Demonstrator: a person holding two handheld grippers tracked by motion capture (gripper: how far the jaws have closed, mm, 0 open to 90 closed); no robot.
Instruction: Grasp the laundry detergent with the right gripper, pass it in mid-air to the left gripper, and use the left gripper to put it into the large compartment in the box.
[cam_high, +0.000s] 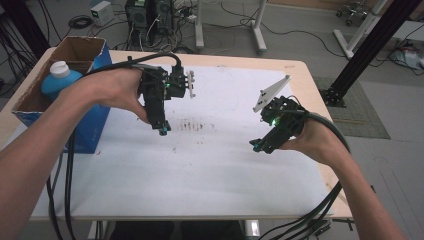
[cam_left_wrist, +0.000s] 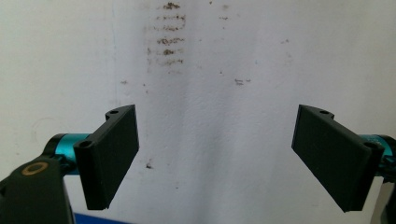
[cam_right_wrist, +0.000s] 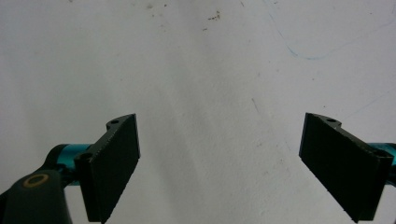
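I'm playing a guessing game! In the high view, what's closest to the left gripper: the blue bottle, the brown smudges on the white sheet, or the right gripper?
From the left gripper:
1. Brown smudges, just beside its tip.
2. Right gripper, across the sheet.
3. Blue bottle, in the cardboard box at the table's left edge.

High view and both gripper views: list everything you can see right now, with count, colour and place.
cardboard box: one, brown inside and blue outside, table's far left corner
bottle: one, blue with a white cap, inside the box
white sheet: one, covers most of the table
brown smudges: one patch, mid-sheet, near the left gripper
table: one, pale wood
left gripper: one, black, fingers apart, nothing between
right gripper: one, black, fingers apart, nothing between
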